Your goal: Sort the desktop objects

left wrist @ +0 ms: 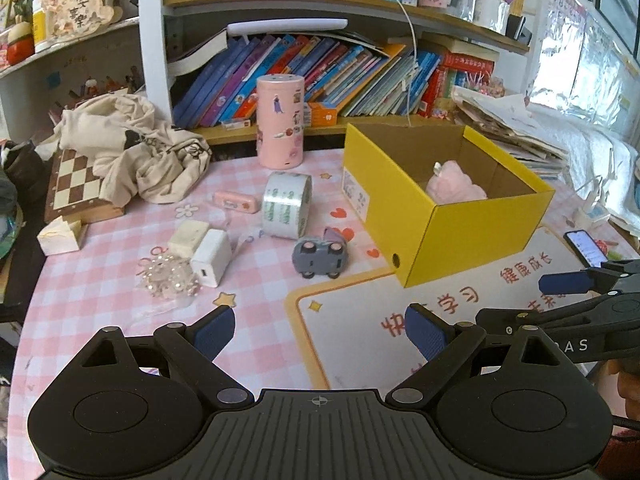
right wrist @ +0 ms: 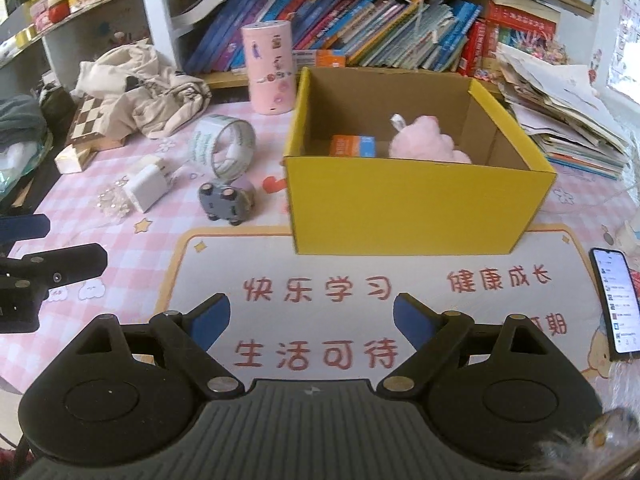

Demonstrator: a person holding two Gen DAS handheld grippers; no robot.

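- Left gripper (left wrist: 320, 330) and right gripper (right wrist: 308, 320): jaws of both seen wide, nothing held.
- Step judged: between picks; yellow box (right wrist: 416, 204) ahead of right jaws, pink plush (right wrist: 428, 146) and small carton (right wrist: 352, 146) already inside.
- Toy car (left wrist: 320, 256), tape roll (left wrist: 286, 204), white charger (left wrist: 210, 258) left ahead of left jaws.
- Next move probably needs reach to car; bare tabltop below jaws, box wall close beside car.

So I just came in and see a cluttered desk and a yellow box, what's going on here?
A person is sorting desk items with two handheld grippers. The left gripper and right gripper both hover open and empty over the mat. The yellow box already holds a pink fluffy thing and a small orange-and-blue carton. The toy car, tape roll and white charger still wait on the table.
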